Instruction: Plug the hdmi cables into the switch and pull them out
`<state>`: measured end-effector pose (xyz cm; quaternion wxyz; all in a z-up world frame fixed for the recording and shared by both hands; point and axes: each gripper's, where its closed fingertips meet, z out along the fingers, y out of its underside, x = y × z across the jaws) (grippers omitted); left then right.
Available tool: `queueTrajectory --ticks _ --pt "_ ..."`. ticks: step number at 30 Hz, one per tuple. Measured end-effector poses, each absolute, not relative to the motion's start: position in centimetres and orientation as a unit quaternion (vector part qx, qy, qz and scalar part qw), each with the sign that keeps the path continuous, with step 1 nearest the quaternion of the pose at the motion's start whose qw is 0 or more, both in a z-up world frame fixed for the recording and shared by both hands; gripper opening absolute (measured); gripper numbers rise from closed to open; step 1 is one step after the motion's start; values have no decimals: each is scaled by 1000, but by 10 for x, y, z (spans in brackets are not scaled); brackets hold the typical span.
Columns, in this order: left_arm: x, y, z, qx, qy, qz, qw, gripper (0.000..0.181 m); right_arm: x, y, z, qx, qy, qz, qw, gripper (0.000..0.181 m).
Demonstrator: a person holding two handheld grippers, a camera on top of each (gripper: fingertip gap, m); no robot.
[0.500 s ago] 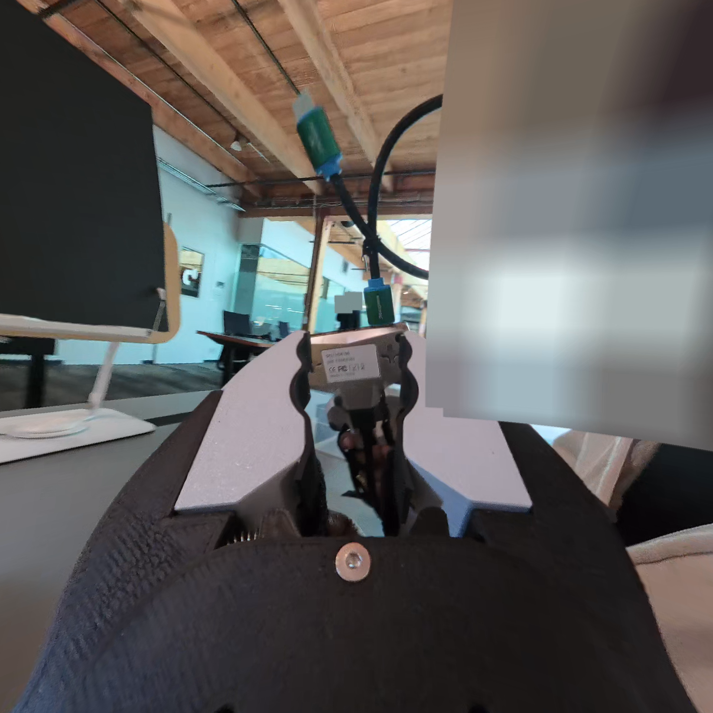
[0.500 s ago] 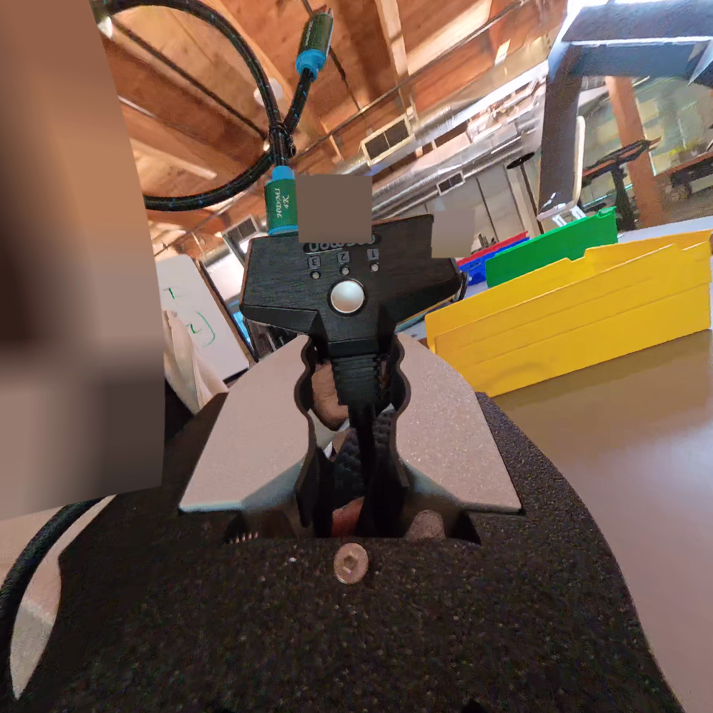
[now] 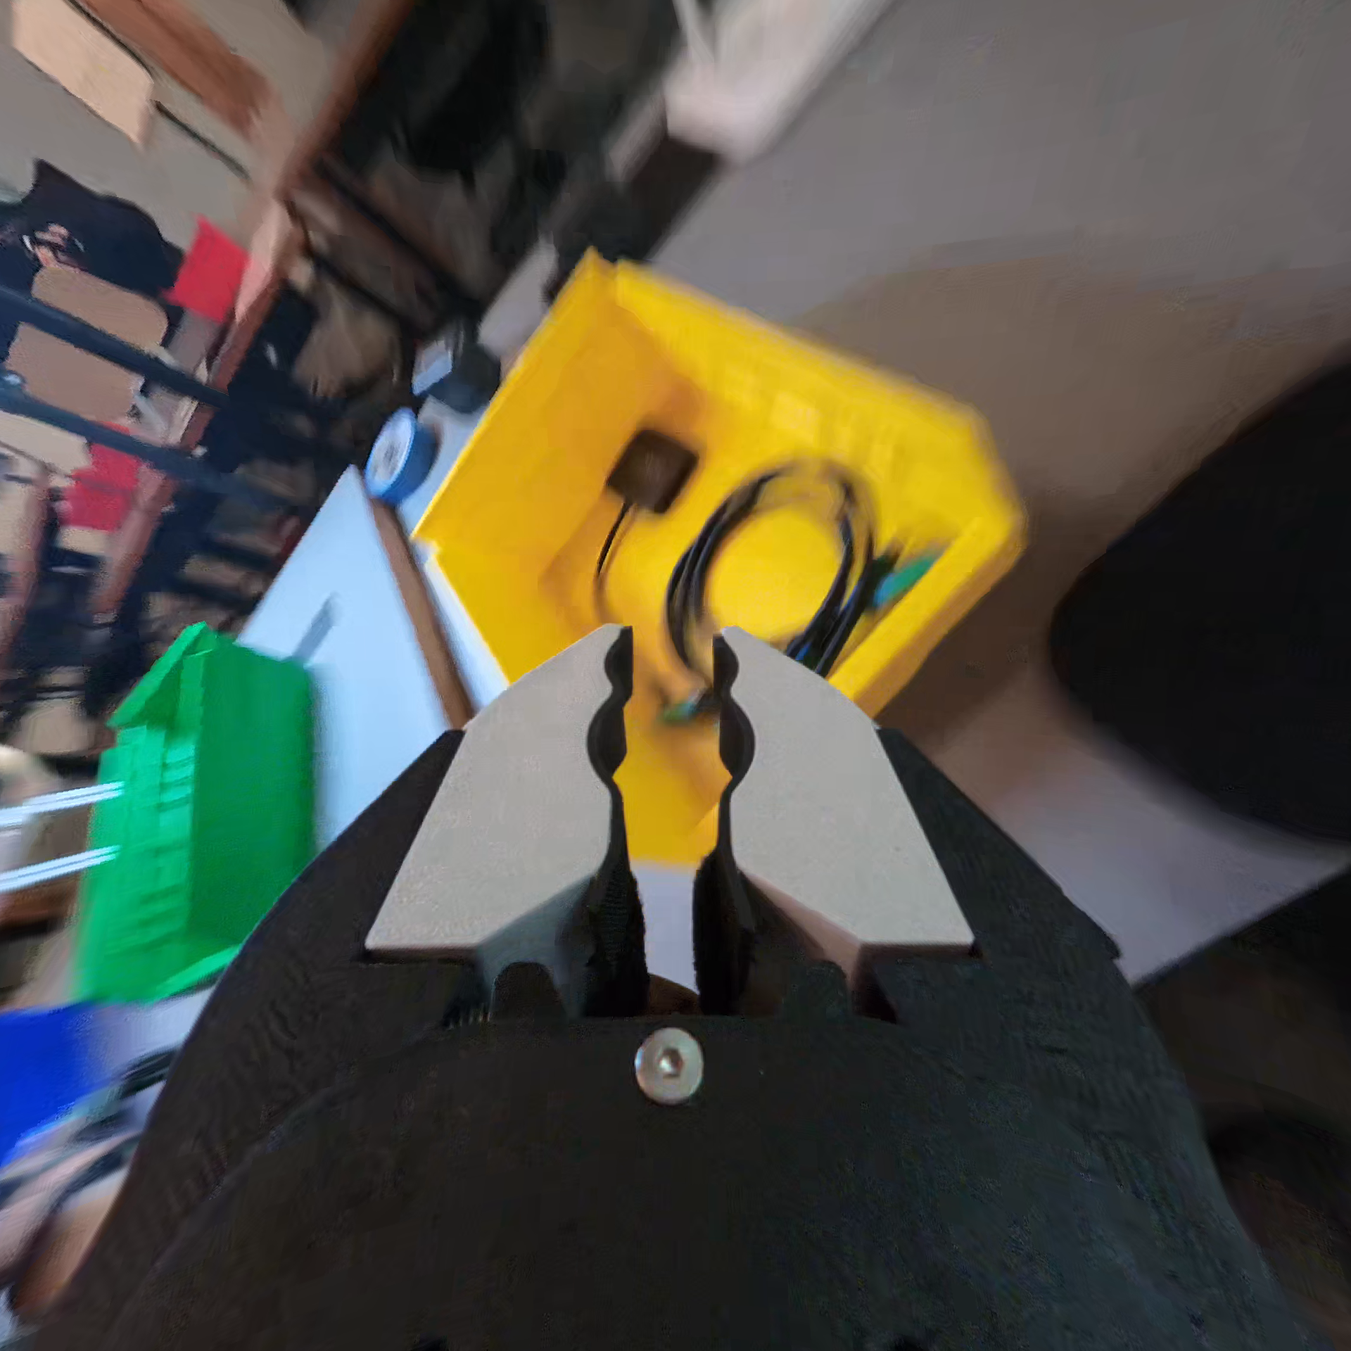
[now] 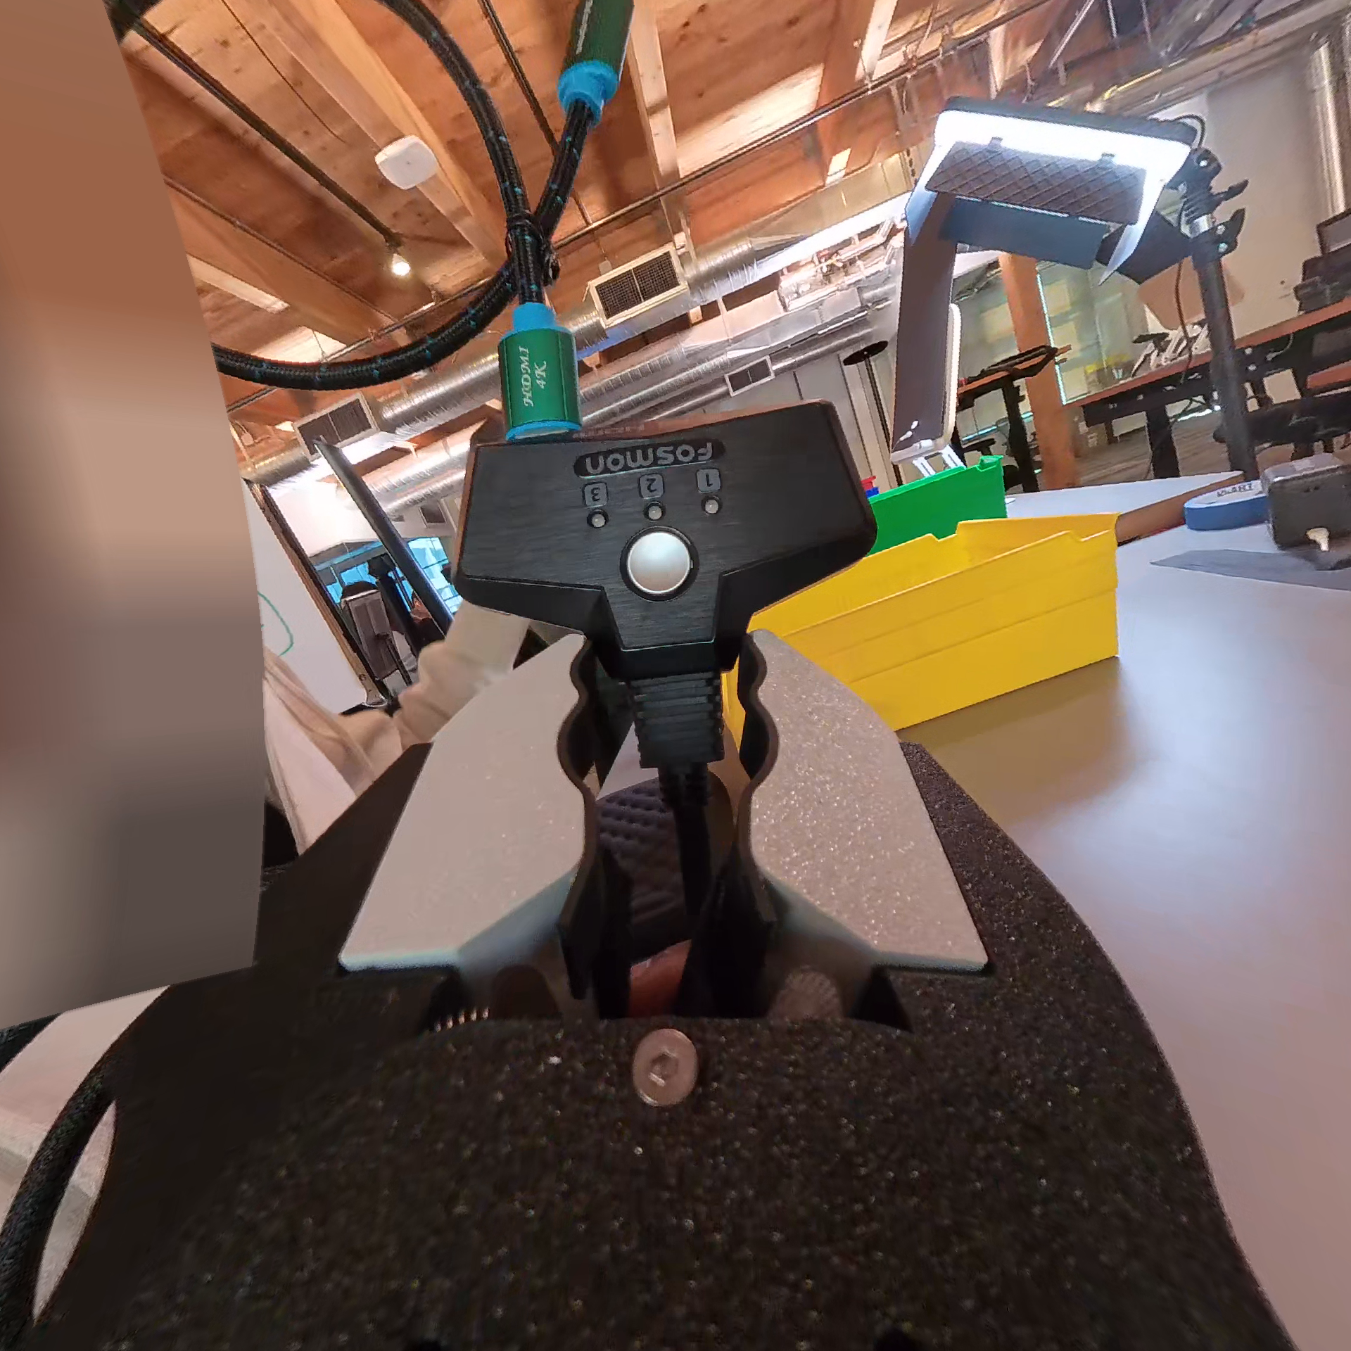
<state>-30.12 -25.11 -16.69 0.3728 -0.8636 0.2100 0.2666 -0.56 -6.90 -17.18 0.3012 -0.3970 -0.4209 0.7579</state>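
Left gripper [image 3: 671, 643]: fingers stood a narrow gap apart with nothing between them; half a second before they had clamped the switch from its underside, so that grip was gone (the view was heavily blurred, the camera plainly swinging)

Left view: earlier it looked up at the ceiling beams and a dark monitor; it now looked down into a yellow bin [image 3: 972, 468] on the table [image 3: 1096, 219]; a green bin [image 3: 197, 804] lay off to the left

Bin contents: a coiled black cable [image 3: 767, 555] with green-blue ends and a small dark box [image 3: 651, 468] with a thin lead; too smeared to say more

Right gripper [image 4: 667, 658]: fingers closed on the switch [image 4: 658, 512] at its neck, just above the ribbed strain relief; the hold matched the earlier frame

Switch: held upright in the air above the table edge, button face towards the camera, as before

Plug [image 4: 539, 384]: a green plug with a blue collar sat in the switch's top left port, unchanged; its braided cable looped overhead to a second green plug [image 4: 596, 44] hanging free near the top edge

Background: the yellow bin and a green one behind it stood on the table to the right
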Motion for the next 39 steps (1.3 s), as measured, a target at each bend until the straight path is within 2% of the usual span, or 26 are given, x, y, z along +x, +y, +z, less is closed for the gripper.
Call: queueTrajectory --ticks 3,7,10,13,16,33,34,36,39 --pt "-331 -253 -184 -884 288 300 211 17 -7 -72 -173 -397 -434 751 302 37" --pt "-328 -225 -224 -903 383 144 131 16 -6 -77 -173 -387 -442 755 293 37" --pt "-356 -214 -249 -890 442 109 18 23 -5 -79 -173 -381 -441 761 285 37" --pt "-379 -222 -272 -857 491 90 -125 39 -5 -78 -174 -384 -442 760 283 37" --pt "-394 -229 -292 -815 536 79 -206 43 -5 -76 -175 -385 -441 761 281 37" --pt "-396 -229 -328 -752 603 -16 -266 32 -9 -74 -184 -400 -442 758 265 38" --pt "-396 -229 -329 -754 602 -16 -263 25 -9 -73 -184 -400 -442 758 265 37" --pt "-392 -230 -326 -770 584 -26 -253 24 -9 -72 -184 -401 -440 758 265 37" --pt "-377 -221 -309 -823 538 -43 -174 23 -9 -71 -185 -406 -435 761 260 38"
